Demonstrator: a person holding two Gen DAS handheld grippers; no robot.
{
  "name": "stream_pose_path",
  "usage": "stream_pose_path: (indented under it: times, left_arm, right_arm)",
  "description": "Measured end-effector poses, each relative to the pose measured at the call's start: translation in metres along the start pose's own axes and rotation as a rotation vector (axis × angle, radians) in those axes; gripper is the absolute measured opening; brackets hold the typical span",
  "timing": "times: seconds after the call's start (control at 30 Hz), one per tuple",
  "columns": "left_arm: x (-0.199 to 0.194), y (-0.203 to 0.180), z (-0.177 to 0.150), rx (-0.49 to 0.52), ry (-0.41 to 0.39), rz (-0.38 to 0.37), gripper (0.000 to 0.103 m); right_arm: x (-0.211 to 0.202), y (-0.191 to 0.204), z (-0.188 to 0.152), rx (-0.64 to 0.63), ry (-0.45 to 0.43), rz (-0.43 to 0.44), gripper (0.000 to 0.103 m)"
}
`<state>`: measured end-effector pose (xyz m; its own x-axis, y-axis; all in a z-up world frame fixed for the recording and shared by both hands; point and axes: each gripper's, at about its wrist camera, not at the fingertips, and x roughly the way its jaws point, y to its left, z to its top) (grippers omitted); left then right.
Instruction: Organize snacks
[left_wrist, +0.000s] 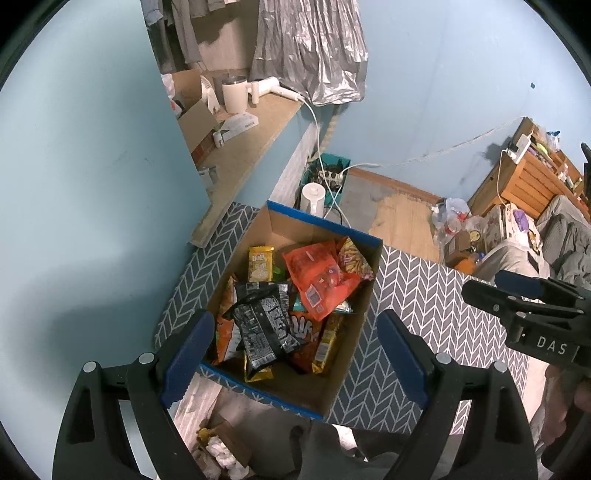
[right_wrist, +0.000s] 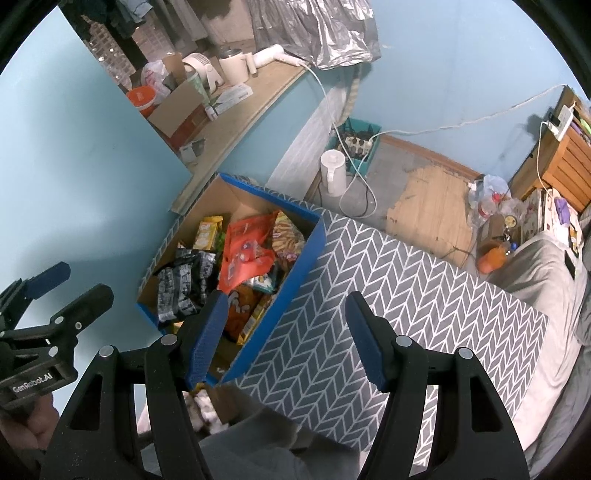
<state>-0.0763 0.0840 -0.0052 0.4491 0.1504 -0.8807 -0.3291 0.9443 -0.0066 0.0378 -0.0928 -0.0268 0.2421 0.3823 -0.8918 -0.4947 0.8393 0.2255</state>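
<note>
Brown cardboard box (left_wrist: 365, 295), matt inside, printed blue outside. Glossy crinkly plastic snack bags (left_wrist: 317, 280) w/ foil sheen. Matt woven-looking tablecloth (right_wrist: 369, 295), grey herringbone. Matt black plastic grippers, ribbed blue pads (right_wrist: 369, 347). Worn wood floor (right_wrist: 432, 206).

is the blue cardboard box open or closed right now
Open. The blue cardboard box has no lid or flaps over its top, and snack packets, including a black packet and an orange packet, show inside.

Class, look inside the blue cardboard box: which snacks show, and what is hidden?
Inside the blue cardboard box: a black packet and a red-orange bag on top, a yellow packet behind. Orange bags lie partly covered; anything lower is hidden.
</note>
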Motion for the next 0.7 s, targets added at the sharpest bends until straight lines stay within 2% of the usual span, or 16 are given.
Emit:
stream_pose_path:
  times: [0.7]
  left_arm:
    - [-0.0009, -0.0031, 0.0, 0.006, 0.001, 0.007, 0.091]
  right_arm:
    - [0.0001, 0.001, 0.0002, 0.009, 0.001, -0.003, 0.066]
